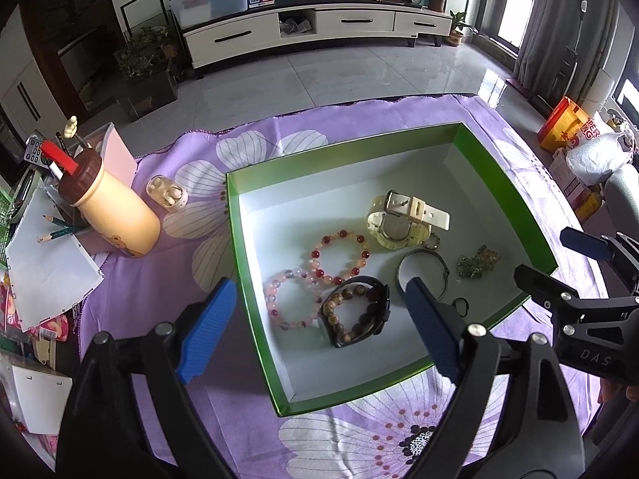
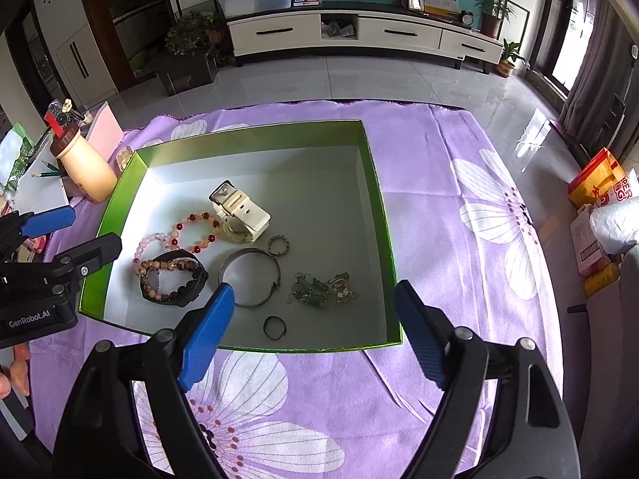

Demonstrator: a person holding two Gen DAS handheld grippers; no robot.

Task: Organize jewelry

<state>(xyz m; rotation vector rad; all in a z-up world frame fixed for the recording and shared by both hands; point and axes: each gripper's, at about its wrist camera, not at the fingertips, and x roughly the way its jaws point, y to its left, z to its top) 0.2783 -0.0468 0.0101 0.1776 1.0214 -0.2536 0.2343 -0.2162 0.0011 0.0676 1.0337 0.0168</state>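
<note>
Purple floral cloth (image 2: 459,199) carries a green box (image 2: 375,199) holding all the jewelry.
Right gripper (image 2: 315,331) and left gripper (image 1: 319,319) both gape empty; the bangle (image 2: 249,275) lies just beyond the right's left finger, nearer it.

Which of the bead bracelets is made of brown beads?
The brown bead bracelet, lying on the black band near the green box's front left. The other two have pink and red beads.

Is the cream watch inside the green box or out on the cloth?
Inside. The cream watch lies on the white floor of the green box, within its walls, next to the red bead bracelet.
</note>
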